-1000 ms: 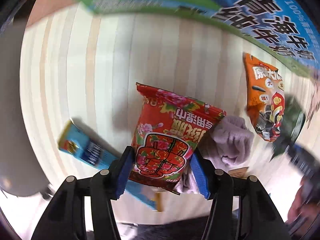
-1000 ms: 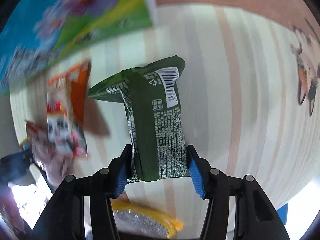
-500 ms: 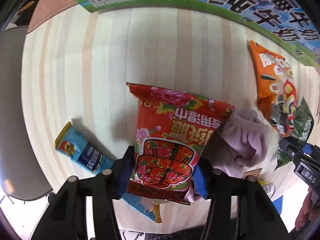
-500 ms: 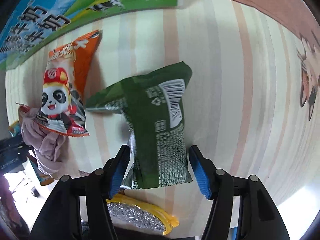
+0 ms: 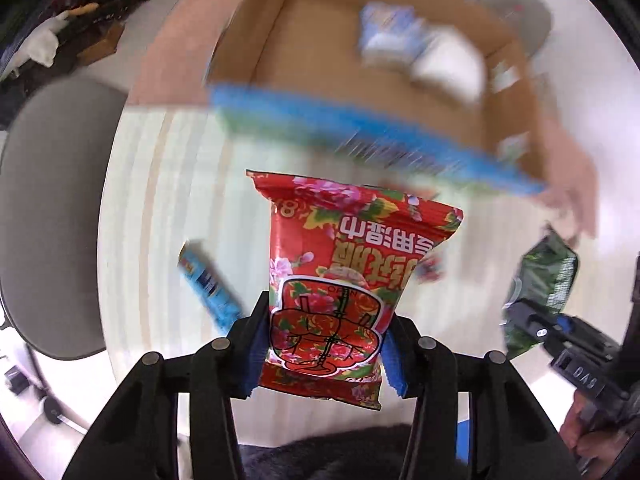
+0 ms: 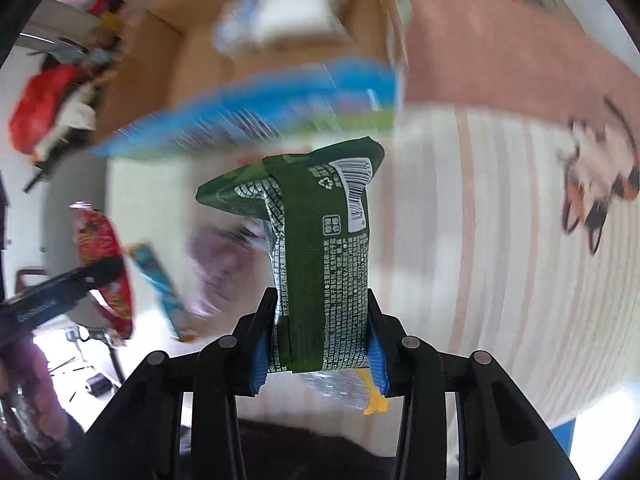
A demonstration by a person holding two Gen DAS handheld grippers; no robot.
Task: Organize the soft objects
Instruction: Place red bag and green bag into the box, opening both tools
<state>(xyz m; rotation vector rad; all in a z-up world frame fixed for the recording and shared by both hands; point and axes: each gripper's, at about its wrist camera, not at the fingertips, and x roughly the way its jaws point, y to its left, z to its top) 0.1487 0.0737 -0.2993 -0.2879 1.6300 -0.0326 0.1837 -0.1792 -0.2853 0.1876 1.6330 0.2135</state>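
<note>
My left gripper [image 5: 324,344] is shut on a red flowered snack bag [image 5: 348,264] and holds it up above the striped table. My right gripper [image 6: 318,344] is shut on a green snack bag [image 6: 320,248], also lifted; the green bag also shows at the right of the left wrist view [image 5: 544,284]. The red bag also shows at the left of the right wrist view [image 6: 106,264]. An open cardboard box [image 5: 320,40] with a blue and green printed side stands beyond both bags, with white and blue packs inside [image 5: 424,48].
A blue stick pack [image 5: 208,288] and a purple cloth [image 6: 216,256] lie on the striped table [image 6: 500,240]. A yellow-edged foil pack [image 6: 360,392] lies near the front. A grey chair [image 5: 52,220] stands at the left. A pink cloth with a cat print [image 6: 596,192] lies at the right.
Both grippers have lifted their bags off the table and tilted up, so the open box has come into view ahead. Both views are blurred by the motion.
</note>
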